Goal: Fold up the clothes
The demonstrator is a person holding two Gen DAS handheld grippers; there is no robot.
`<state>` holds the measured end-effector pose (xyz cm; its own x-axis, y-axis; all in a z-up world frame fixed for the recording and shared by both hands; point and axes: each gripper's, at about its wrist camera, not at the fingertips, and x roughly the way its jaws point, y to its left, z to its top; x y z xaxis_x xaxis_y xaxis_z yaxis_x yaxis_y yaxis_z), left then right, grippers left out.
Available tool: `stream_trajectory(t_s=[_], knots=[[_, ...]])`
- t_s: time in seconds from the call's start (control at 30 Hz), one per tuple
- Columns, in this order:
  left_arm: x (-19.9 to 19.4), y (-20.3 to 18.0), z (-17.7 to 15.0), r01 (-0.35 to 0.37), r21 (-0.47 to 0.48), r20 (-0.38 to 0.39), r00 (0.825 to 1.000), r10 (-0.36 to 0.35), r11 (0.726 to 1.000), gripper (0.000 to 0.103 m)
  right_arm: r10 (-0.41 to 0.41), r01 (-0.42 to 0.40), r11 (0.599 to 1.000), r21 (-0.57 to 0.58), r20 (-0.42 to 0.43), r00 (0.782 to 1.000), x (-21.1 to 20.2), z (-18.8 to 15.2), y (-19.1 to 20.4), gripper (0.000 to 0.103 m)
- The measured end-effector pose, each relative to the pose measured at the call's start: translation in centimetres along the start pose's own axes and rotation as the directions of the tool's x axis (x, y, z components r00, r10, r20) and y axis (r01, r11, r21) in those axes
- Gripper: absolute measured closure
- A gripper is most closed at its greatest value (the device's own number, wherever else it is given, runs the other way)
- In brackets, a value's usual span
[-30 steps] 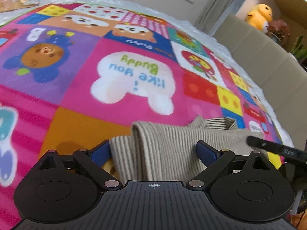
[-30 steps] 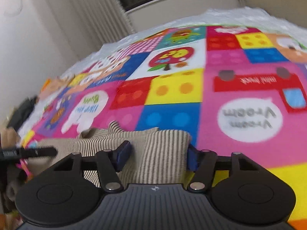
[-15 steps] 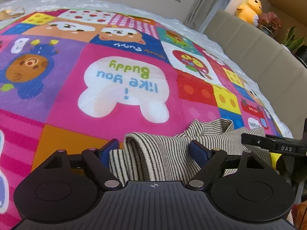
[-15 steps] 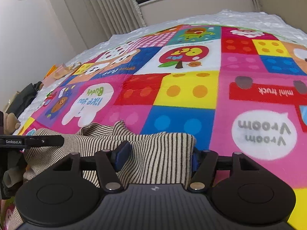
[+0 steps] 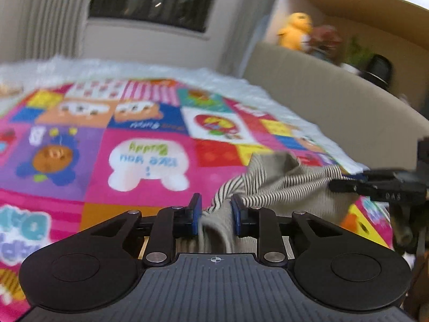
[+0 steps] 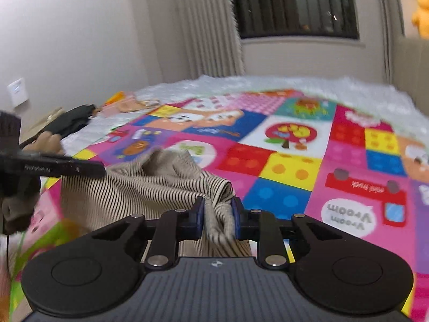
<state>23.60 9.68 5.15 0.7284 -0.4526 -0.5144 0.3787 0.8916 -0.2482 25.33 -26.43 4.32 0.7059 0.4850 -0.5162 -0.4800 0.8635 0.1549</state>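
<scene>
A beige garment with thin black stripes (image 5: 281,187) hangs bunched between my two grippers above the colourful play mat (image 5: 102,187). In the left wrist view my left gripper (image 5: 214,206) has a fold of the cloth between its blue pads, and its jaws are closing on it. My right gripper (image 5: 348,185) shows at the right edge, pulling the cloth taut. In the right wrist view my right gripper (image 6: 217,209) is closing on another bunch of the striped garment (image 6: 150,187), with the pads pressing it. The left gripper (image 6: 80,167) shows at the left, held by a hand.
The play mat (image 6: 289,166) lies on a white quilted cover (image 6: 308,86). A beige padded panel (image 5: 321,102) runs along the right side, with a yellow plush toy (image 5: 295,29) on a shelf above. Dark items (image 6: 72,120) lie at the mat's far left.
Both grippers went from wide around the flat garment to closed on it. Both rose and lifted the cloth off the mat, so the views now tilt up towards the window.
</scene>
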Motion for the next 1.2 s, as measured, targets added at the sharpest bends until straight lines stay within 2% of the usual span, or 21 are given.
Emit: stream_trajectory(t_s=[0.1,0.17,0.37,0.5,0.53,0.57,0.63,0.7,0.77,0.83,0.87,0.97,1.03,1.07,1.1,1.13,1.17,1.2], knots=[[-3.6,-1.7,-1.5,0.018,0.027,0.007,1.0,-0.018,0.999,0.082,0.002,-0.002,0.999,-0.045,0.004,1.0,-3.8,-1.3,2.1,0.083],[-5.3,-2.4,-2.7,0.027,0.029,-0.002,1.0,-0.027,0.999,0.091,-0.003,0.003,0.998,-0.068,-0.008,1.0,-5.5,-2.5,3.3,0.083],[-7.3,-3.3,-7.1,0.043,0.007,-0.094,0.995,-0.042,0.999,0.09,-0.037,0.025,0.991,-0.131,-0.088,0.995,-8.0,-7.2,5.5,0.082],[-7.9,-3.1,-9.3,0.035,-0.033,-0.167,0.985,-0.04,0.999,0.089,-0.052,0.027,0.988,-0.149,-0.166,0.985,-9.3,-10.1,6.1,0.074],[-8.2,-2.9,-9.7,0.034,-0.046,-0.176,0.983,-0.042,0.998,0.082,-0.049,0.024,0.99,-0.14,-0.181,0.982,-9.8,-10.7,6.0,0.071],[-8.5,-2.7,-10.0,0.033,-0.067,-0.182,0.982,-0.045,0.997,0.067,-0.037,0.016,0.994,-0.111,-0.187,0.982,-10.4,-11.0,5.5,0.069],[-8.9,-2.2,-10.1,0.031,-0.131,-0.175,0.983,-0.053,0.991,0.046,-0.02,0.013,0.999,-0.042,-0.172,0.985,-11.8,-11.3,4.4,0.055],[-8.7,-1.5,-9.8,0.038,-0.211,-0.153,0.986,-0.072,0.977,0.037,-0.009,0.018,0.998,0.063,-0.138,0.99,-12.9,-11.0,3.0,0.046],[-8.3,-0.9,-9.5,0.048,-0.283,-0.134,0.987,-0.088,0.958,0.019,0.003,0.014,0.983,0.184,-0.088,0.996,-13.4,-10.6,1.6,0.041],[-7.1,-0.5,-9.0,0.046,-0.333,-0.132,0.987,-0.095,0.942,0.013,0.027,-0.012,0.951,0.31,-0.043,0.999,-13.1,-10.1,0.3,0.031],[-6.4,-0.4,-8.8,0.04,-0.351,-0.137,0.986,-0.093,0.936,0.011,0.039,-0.026,0.929,0.368,-0.03,0.999,-12.4,-10.0,-0.2,0.03],[-3.7,-0.5,-8.8,0.0,-0.362,-0.195,0.978,-0.076,0.932,0.01,0.058,-0.032,0.897,0.441,-0.046,0.997,-9.3,-9.6,-0.8,0.028],[-2.2,-0.6,-8.9,-0.016,-0.366,-0.231,0.97,-0.074,0.93,0.016,0.071,-0.034,0.908,0.417,-0.074,0.995,-6.9,-9.4,-0.1,0.03],[-1.7,-0.7,-8.9,-0.016,-0.36,-0.24,0.968,-0.076,0.933,0.022,0.067,-0.031,0.921,0.388,-0.079,0.995,-6.2,-9.1,0.3,0.036],[-1.1,-0.6,-8.8,-0.017,-0.354,-0.247,0.966,-0.076,0.935,0.03,0.062,-0.028,0.933,0.358,-0.083,0.995,-5.4,-8.8,0.7,0.052],[-0.5,-0.4,-8.5,-0.019,-0.347,-0.249,0.966,-0.073,0.938,0.048,0.057,-0.025,0.944,0.328,-0.088,0.995,-4.6,-8.5,1.1,0.056],[0.1,-0.1,-8.2,-0.021,-0.339,-0.252,0.965,-0.07,0.94,0.057,0.052,-0.022,0.954,0.298,-0.092,0.994,-3.9,-8.2,1.4,0.058],[0.7,0.2,-7.9,-0.023,-0.332,-0.255,0.965,-0.066,0.943,0.058,0.046,-0.019,0.963,0.268,-0.096,0.994,-3.1,-7.9,1.8,0.063]])
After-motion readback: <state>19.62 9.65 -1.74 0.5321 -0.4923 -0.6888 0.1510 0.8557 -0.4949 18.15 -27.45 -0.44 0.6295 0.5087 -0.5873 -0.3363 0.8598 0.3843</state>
